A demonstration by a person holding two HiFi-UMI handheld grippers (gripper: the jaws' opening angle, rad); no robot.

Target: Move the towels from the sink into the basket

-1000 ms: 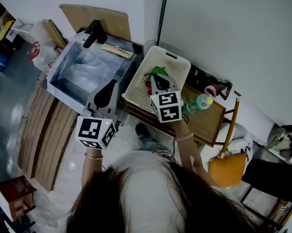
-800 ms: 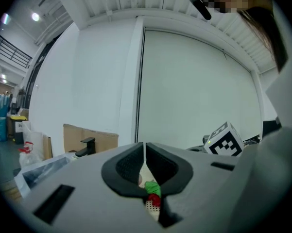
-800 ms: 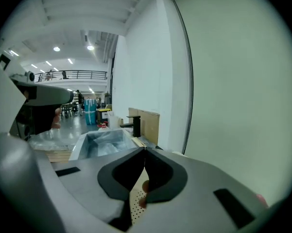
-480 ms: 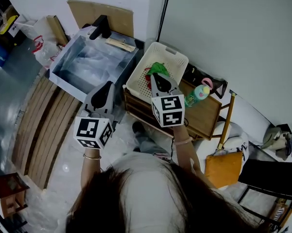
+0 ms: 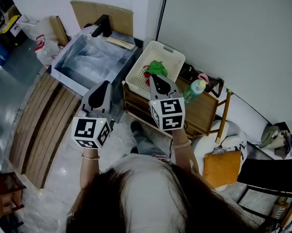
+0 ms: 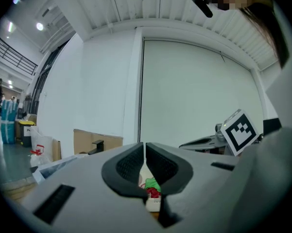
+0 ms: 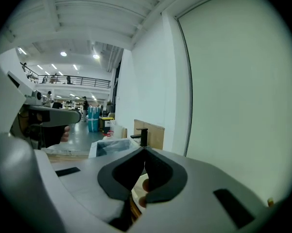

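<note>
Both jaw pairs pressed together, empty: left gripper (image 5: 105,84) by sink (image 5: 74,80), right gripper (image 5: 154,77) by basket (image 5: 158,44), bottle (image 5: 193,89).

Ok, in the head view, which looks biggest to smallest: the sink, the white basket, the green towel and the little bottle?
1. Grey metal sink: largest.
2. Cream plastic basket.
3. Crumpled green towel and green bottle with pink cap: these look about alike, and the towel is partly hidden, so I won't rank them.
</note>
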